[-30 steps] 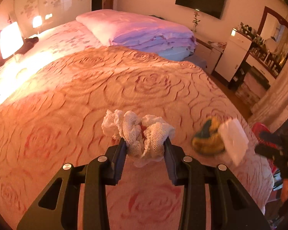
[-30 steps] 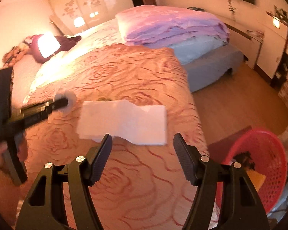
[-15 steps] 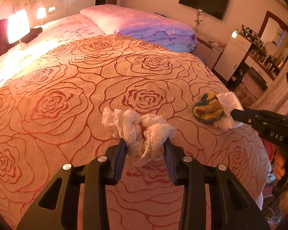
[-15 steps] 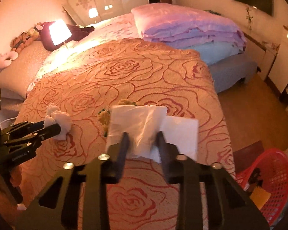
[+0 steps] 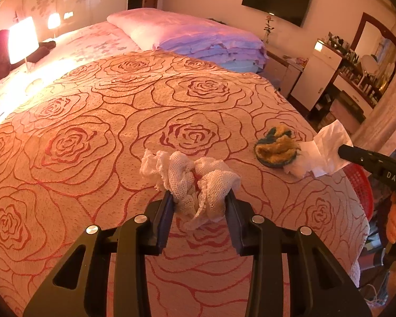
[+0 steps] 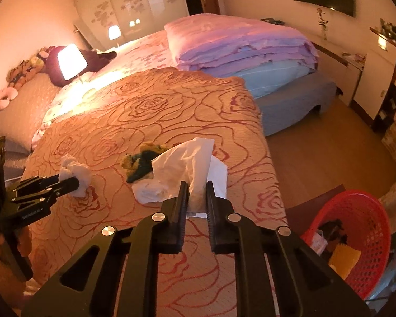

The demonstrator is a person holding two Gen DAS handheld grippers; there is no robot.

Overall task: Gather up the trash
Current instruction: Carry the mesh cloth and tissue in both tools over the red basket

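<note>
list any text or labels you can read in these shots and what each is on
"DAS" in pale letters on the black body of the right gripper, seen from the left wrist view; the word may run on out of sight.
A small pale line of print on the body of the left gripper, seen from the right wrist view: too small and blurred to read.
Bottles and jars on the dresser: any labels are too small to read.

Three scraps up on the rose bedspread!
Bunched white gauze is lifted, white tissue is crumpled and pinched, and a yellow-teal wad, perhaps a sponge, lies between them.
</note>
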